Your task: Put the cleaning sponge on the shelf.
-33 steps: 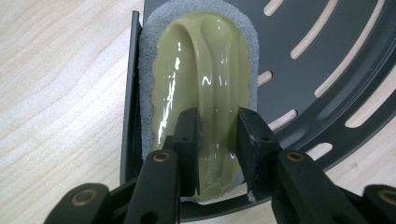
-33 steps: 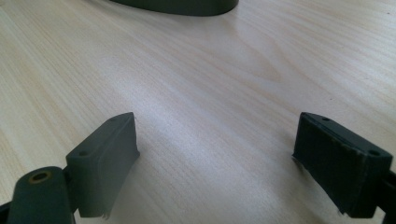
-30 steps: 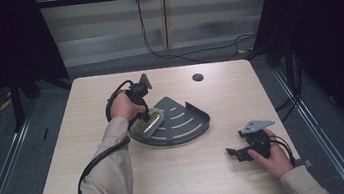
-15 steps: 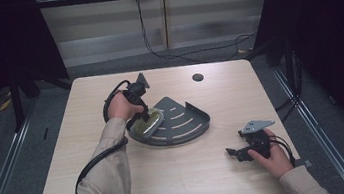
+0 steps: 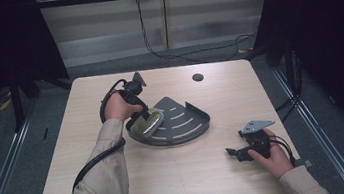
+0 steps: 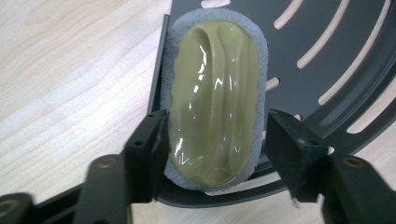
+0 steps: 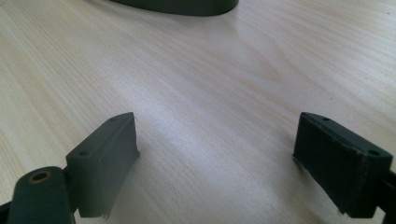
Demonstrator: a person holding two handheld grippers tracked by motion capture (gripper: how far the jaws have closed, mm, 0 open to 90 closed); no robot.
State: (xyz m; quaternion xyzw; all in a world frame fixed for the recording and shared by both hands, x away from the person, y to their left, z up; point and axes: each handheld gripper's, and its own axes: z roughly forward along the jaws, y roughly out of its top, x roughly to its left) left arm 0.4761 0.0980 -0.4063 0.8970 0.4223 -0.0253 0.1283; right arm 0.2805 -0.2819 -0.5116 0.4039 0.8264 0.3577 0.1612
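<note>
Our left gripper (image 6: 212,140) had just been opening, jaws loose around the olive scrubbing pad (image 6: 214,100) lying in the dark corner rack (image 6: 327,60), while our right gripper (image 7: 217,158) rested wide open, empty, on the table (image 7: 196,84).

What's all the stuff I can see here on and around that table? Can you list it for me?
Olive-green oval scrubber with grey sponge backing: one, lying in the rack at its left edge, between the left tool's jaws.
Dark grey quarter-round slotted metal rack: one, mid-table.
Light wooden table: one, pale wood, centre of the room.
Small dark round hole: one, black, far side of the tabletop.
Black cables: several, on the floor beyond the table.
Left tool: one, black; its jaws have just been opening, right jaw clear of the scrubber.
Right tool: one, black, open, resting at the table's near right.
</note>
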